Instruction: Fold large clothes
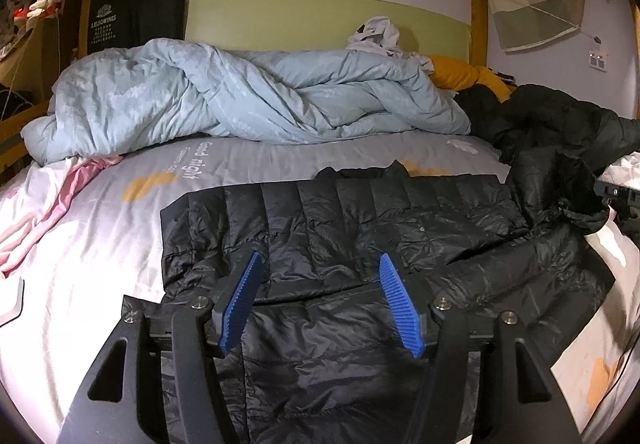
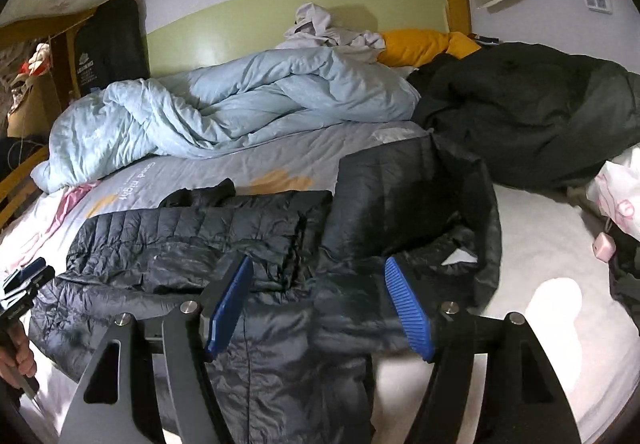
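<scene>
A black quilted down jacket lies spread on the bed sheet. One sleeve is folded across its body, and its hood lies out to the right. My left gripper is open just above the jacket's lower part, holding nothing. My right gripper is open above the jacket's middle near the hood, also empty. The left gripper shows at the left edge of the right wrist view, held by a hand.
A crumpled light blue duvet lies along the back of the bed. A dark coat is heaped at the right, a yellow pillow behind it. Pink cloth lies at the left. A wooden bed frame surrounds the bed.
</scene>
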`<state>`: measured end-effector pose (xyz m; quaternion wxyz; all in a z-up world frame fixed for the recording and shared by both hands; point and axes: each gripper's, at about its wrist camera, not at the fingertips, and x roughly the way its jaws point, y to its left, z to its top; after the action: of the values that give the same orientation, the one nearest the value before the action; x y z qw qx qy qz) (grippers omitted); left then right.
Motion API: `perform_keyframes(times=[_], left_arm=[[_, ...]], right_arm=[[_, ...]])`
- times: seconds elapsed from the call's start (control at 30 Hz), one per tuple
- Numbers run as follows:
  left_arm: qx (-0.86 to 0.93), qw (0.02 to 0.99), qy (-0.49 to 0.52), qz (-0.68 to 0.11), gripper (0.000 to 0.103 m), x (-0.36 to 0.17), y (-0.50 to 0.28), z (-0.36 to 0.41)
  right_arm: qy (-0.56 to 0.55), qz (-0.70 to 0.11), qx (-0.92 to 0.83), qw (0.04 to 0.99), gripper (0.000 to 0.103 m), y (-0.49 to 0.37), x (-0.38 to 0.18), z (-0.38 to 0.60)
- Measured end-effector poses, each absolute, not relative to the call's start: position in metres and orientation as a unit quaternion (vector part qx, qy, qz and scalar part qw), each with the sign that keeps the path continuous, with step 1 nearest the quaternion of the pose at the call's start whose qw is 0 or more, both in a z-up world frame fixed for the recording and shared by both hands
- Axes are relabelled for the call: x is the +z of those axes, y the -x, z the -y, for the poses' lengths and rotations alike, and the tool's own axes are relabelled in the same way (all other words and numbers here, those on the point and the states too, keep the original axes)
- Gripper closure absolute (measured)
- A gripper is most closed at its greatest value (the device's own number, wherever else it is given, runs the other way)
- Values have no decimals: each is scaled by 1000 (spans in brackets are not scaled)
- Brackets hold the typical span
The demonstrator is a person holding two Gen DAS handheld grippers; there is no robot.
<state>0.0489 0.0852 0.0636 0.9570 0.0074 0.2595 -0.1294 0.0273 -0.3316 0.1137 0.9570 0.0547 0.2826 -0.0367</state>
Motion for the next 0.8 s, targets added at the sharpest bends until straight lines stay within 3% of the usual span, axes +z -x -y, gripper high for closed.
perform_keyframes(times=[0.17, 0.23, 0.33, 0.4, 0.73, 0.8], left_arm=[[-129, 956, -15, -263, 42, 61, -50, -82], [-130, 955, -17, -266, 42, 59, -50, -80], [-133, 954, -20, -267, 42, 58, -50, -76], [-133, 955, -26, -265, 41, 58, -49, -74], [-128, 962, -63, -232, 41, 61, -35, -61], [-131, 963, -70, -225, 41, 63, -31, -57]], right_arm=[[5, -335, -108, 936, 28, -27, 90, 318], [-50, -342, -119, 931, 28, -23, 80, 329], [-229, -354, -52, 905, 28, -22, 64, 361], [-276, -342, -48, 897, 28, -19, 62, 374], [-316, -319, -98, 888, 28, -28, 49, 394], [-315, -315, -102, 889, 46, -32, 45, 395]])
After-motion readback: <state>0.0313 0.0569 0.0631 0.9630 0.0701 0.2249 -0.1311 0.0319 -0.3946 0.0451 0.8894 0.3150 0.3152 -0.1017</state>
